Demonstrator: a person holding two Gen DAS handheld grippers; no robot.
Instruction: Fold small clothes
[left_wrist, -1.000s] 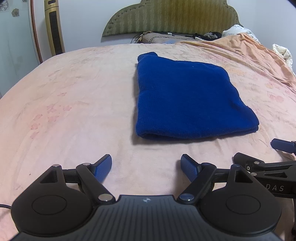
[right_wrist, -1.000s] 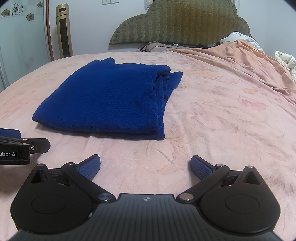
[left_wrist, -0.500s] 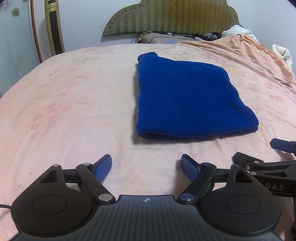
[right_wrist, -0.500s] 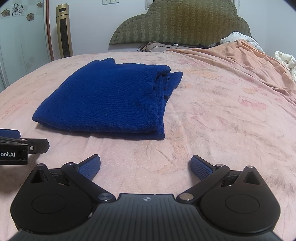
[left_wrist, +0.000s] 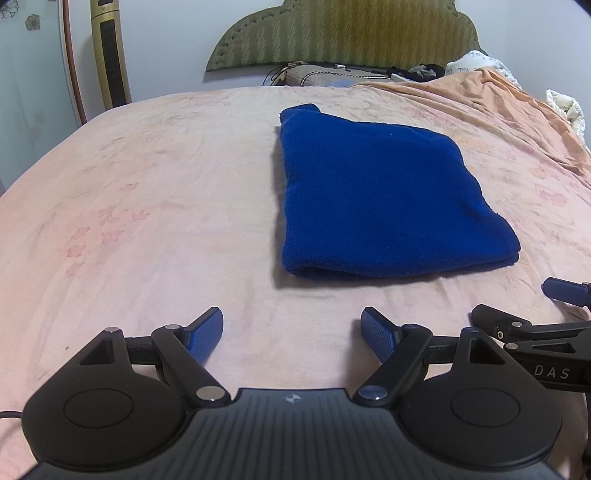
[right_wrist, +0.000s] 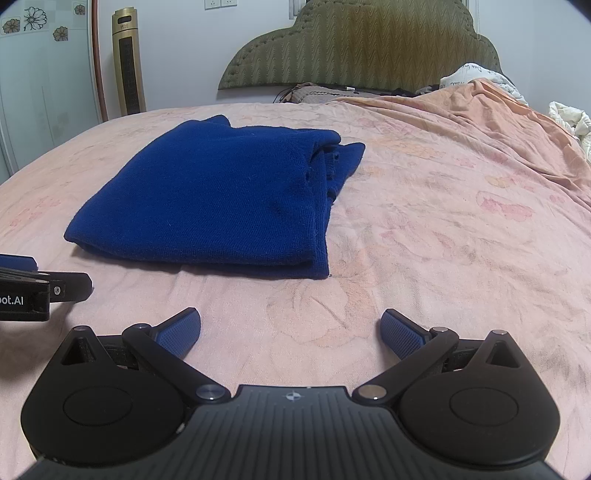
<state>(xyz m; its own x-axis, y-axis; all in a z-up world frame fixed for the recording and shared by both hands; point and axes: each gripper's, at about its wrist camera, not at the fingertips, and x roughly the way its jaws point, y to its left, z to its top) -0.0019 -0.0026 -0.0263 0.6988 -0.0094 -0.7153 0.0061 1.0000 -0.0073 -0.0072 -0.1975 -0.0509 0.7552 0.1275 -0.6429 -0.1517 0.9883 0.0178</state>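
Note:
A dark blue knitted garment (left_wrist: 384, 199) lies folded into a thick rectangle on the pink bed sheet (left_wrist: 147, 206). In the right wrist view the same garment (right_wrist: 221, 199) shows its stacked layers along its right edge. My left gripper (left_wrist: 291, 325) hovers open just in front of the garment's near fold, with only sheet between its blue pads. My right gripper (right_wrist: 290, 326) is open too, near the garment's front right corner, touching nothing. Each gripper appears at the edge of the other's view.
A green padded headboard (right_wrist: 362, 48) rises at the far end with pillows and dark items below it. An orange blanket (right_wrist: 498, 122) is bunched at the back right. A gold tower fan (right_wrist: 129, 59) stands against the wall on the left.

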